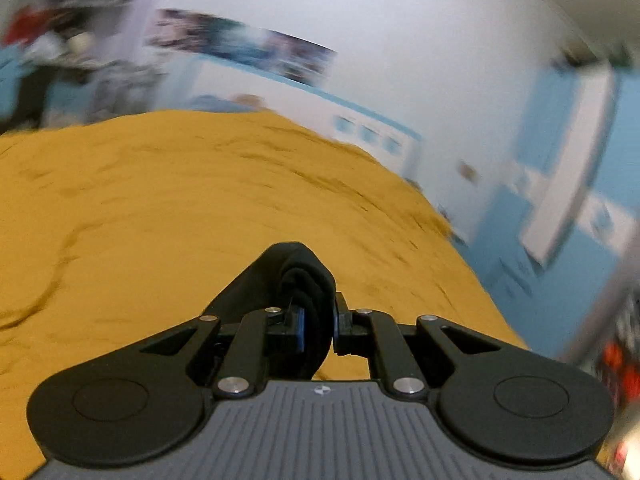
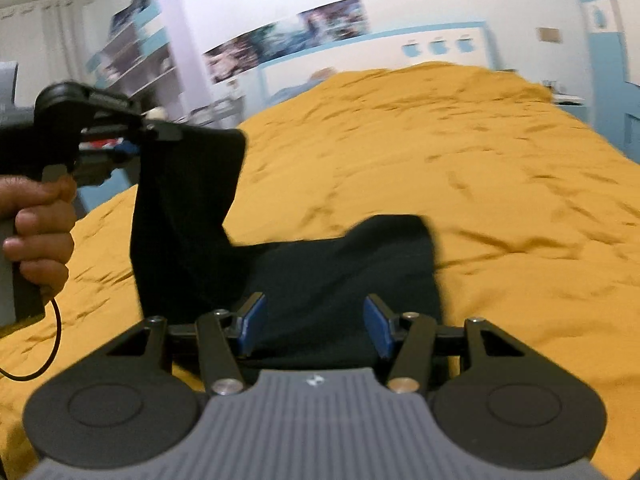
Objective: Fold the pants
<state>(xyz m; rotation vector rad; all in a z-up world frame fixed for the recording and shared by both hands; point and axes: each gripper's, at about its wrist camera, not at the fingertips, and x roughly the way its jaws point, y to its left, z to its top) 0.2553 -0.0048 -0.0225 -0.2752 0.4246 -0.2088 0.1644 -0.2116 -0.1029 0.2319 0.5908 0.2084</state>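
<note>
The black pants (image 2: 320, 272) lie partly on the yellow bedspread (image 2: 440, 140). One end is lifted at the left, where my left gripper (image 2: 148, 140) is shut on it, held by a person's hand (image 2: 40, 232). In the left wrist view a bunched black fold of the pants (image 1: 304, 276) is pinched between the left gripper's (image 1: 318, 320) narrow jaws, above the bedspread (image 1: 160, 200). My right gripper (image 2: 316, 320) stands open over the near part of the pants. Its blue pads (image 2: 252, 322) are wide apart with black cloth between them, and I see no pad pressing on it.
The yellow bedspread covers the whole bed. A white and blue headboard (image 2: 400, 52) and posters (image 2: 288, 36) are at the far wall. Shelves (image 2: 132, 60) stand at the back left and blue cupboards (image 1: 560, 200) to the right. A black cable (image 2: 52, 344) hangs from the left handle.
</note>
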